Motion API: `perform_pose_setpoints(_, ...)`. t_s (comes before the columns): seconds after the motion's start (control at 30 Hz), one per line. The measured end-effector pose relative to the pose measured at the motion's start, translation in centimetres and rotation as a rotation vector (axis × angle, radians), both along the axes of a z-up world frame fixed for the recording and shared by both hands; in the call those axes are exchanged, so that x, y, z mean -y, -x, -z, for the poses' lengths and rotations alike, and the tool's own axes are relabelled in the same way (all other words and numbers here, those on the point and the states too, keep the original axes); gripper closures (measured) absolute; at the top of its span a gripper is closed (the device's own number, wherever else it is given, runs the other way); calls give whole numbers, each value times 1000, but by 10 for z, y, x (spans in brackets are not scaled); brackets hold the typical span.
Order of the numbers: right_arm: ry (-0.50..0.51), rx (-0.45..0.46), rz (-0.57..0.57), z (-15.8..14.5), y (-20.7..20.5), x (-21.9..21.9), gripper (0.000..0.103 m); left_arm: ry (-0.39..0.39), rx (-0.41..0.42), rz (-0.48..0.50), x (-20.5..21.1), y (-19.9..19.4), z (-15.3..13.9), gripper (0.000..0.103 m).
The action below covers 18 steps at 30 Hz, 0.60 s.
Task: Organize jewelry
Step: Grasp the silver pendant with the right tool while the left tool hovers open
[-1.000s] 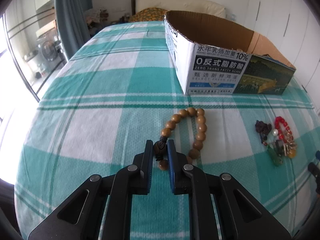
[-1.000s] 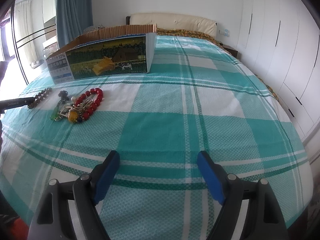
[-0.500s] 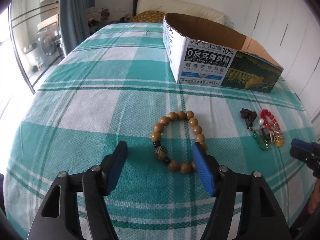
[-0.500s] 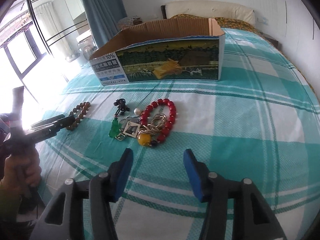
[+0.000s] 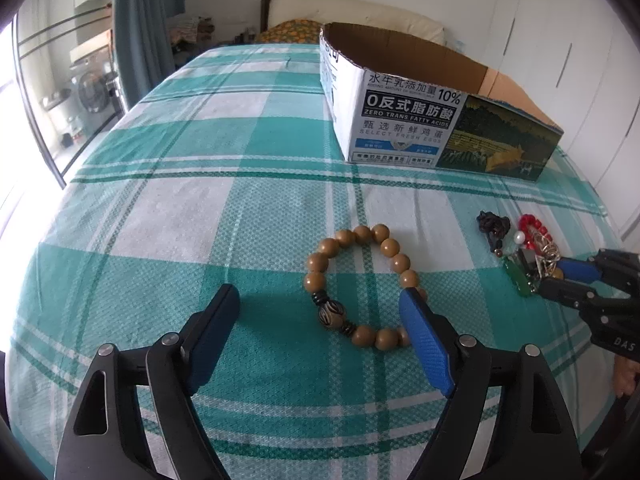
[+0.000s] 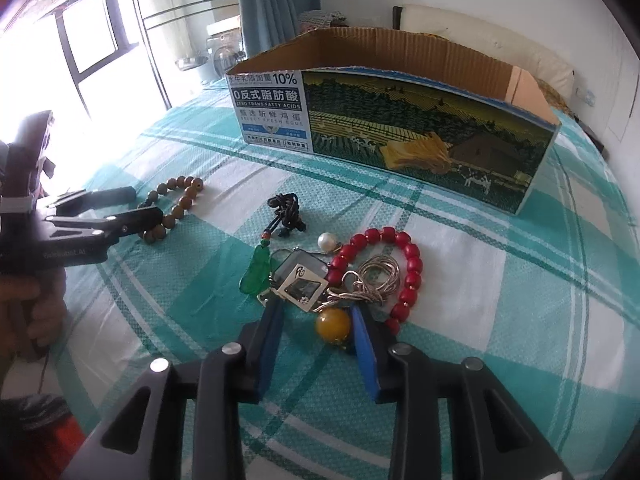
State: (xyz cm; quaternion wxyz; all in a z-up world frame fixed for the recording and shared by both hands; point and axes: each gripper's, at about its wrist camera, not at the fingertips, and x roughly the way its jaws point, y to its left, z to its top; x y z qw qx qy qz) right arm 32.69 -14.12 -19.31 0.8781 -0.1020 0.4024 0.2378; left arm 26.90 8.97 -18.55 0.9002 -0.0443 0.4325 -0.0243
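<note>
Step in hand: picking from the tangled jewelry pile [image 6: 340, 276] near the cardboard box [image 6: 400, 128]. My right gripper [image 6: 316, 312], angled down, is closing around the amber bead [image 6: 333, 326]; next, lift clear. My left gripper [image 5: 320, 312] is opening wide, wooden bracelet [image 5: 360, 280] lying loose on the bedspread [image 5: 180, 208].

The left wrist view looks forward and down from just behind the left tool [image 5: 320, 308], close over the checked bedspread [image 5: 180, 208], facing the far headboard. Near it lies the wooden bead bracelet [image 5: 360, 280], with the cardboard box [image 5: 404, 120] farther right. The right wrist view sits low behind the right tool [image 6: 316, 320], close to the jewelry pile [image 6: 340, 272], angled toward the windows on the left. Both views share the box, bracelet, pile and each other's tool.
</note>
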Motion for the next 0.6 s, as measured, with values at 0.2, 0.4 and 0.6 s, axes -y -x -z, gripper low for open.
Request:
perform_pose_setpoints(0.2, 101, -44, -72, -8, 15, 16, 86, 18, 5, 1, -2, 2, 0, 18)
perform_pose_setpoints(0.4, 74, -53, -9, -13, 41, 55, 85, 3, 1, 4, 0, 1, 0, 17)
perform_pose_setpoints(0.6, 56, -96, 56, -6, 57, 82, 79, 1, 1, 3, 0, 1, 0, 16)
